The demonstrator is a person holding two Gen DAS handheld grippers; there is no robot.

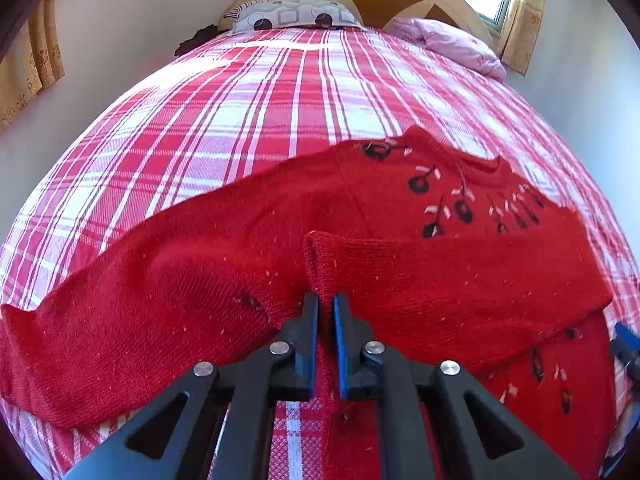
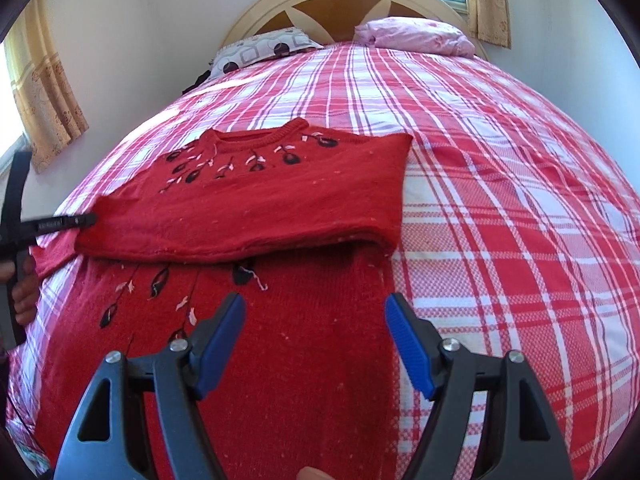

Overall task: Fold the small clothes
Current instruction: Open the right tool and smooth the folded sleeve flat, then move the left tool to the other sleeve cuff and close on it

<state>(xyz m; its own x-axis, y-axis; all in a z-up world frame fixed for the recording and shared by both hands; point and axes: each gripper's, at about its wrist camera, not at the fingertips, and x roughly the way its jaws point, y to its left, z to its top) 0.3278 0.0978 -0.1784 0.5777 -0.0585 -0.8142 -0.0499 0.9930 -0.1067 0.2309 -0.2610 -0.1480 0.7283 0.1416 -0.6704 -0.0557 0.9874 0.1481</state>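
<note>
Sweater (image 1: pixel 224 264) in red knit is spread on the plaid-covered bed (image 1: pixel 248 120), partly folded, one sleeve (image 1: pixel 440 276) laid across its body. The cuff of that sleeve is pinched between the closed fingers of the left gripper (image 1: pixel 326 300). The right gripper (image 2: pixel 316 312) is held with fingers wide apart above the sweater's lower body, its right finger (image 2: pixel 404 332) near the sweater's edge, nothing gripped.

Red knitted sweater (image 2: pixel 256 200) lies on the red-and-white plaid bedspread (image 2: pixel 500 184); two pillows (image 2: pixel 264 50) lie behind it, against the arched wooden headboard (image 2: pixel 340 4).
</note>
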